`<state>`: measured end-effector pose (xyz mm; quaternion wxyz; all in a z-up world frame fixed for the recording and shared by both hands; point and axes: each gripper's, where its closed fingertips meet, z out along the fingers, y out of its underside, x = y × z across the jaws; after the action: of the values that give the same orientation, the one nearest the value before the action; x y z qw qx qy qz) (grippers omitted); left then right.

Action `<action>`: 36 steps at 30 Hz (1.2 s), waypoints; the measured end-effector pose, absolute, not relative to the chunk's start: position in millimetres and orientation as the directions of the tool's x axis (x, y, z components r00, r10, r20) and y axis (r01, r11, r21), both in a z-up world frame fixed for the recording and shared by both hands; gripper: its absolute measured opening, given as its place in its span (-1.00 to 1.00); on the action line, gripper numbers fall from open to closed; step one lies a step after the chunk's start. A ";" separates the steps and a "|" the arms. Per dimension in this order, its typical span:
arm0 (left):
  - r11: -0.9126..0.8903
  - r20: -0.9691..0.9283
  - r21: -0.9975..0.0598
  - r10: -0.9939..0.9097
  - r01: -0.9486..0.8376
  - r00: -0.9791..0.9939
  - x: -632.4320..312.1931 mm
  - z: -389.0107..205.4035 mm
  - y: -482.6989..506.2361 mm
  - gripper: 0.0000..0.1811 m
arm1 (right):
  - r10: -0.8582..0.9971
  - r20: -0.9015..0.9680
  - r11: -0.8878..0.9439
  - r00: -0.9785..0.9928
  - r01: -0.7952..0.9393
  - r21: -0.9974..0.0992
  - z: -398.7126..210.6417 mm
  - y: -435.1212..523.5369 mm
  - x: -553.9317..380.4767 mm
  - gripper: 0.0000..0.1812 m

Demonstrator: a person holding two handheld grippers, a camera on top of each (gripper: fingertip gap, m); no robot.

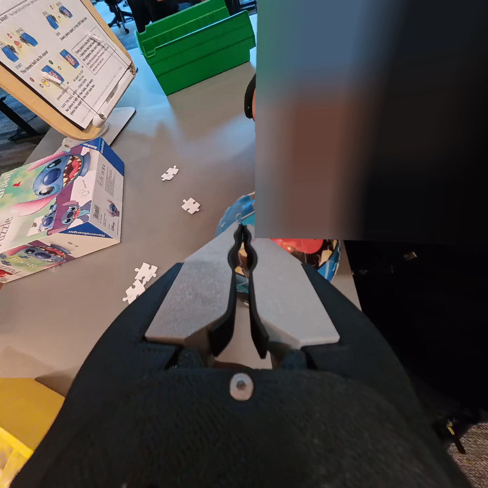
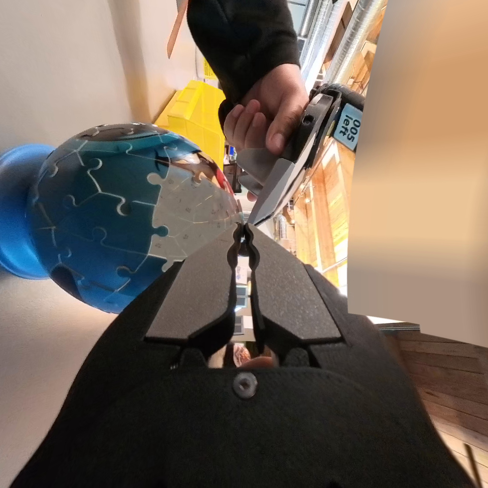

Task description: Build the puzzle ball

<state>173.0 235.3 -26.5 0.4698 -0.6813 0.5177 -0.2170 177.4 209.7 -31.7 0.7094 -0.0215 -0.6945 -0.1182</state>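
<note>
I judge fitting underway: right tongs (image 2: 243, 227) and left tongs (image 1: 243, 229), both closed, pinch the puzzle ball (image 2: 111, 211) rim; next, seat a loose piece (image 1: 190, 205) from the desk (image 1: 184, 132).

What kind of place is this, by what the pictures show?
Probably a workshop or lab bench set up for recording tasks: a grey table with a green storage bin, an instruction sheet on a stand, and a yellow bin.

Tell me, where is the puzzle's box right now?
In the left wrist view, the puzzle box lies on the grey table at the left, below the wooden instruction stand, with loose white pieces to its right.
</note>
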 end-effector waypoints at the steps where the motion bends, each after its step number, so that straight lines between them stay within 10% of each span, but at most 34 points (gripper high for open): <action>1: -0.020 -0.196 -0.862 -0.908 -0.506 0.371 173.2 -27.5 234.8 -1.00 | -0.145 0.989 0.970 0.007 0.198 0.141 -31.8 209.7 177.7 -1.00; 36: -0.023 -0.191 -0.897 -0.880 -0.442 0.434 173.6 -34.2 229.7 -1.00 | -0.333 0.942 0.935 -0.050 0.111 0.336 -34.4 206.2 179.2 -1.00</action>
<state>173.6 229.7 -34.2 0.5029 -0.6814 0.4852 -0.2176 179.2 206.2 -34.4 0.6847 0.0785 -0.7063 -0.1618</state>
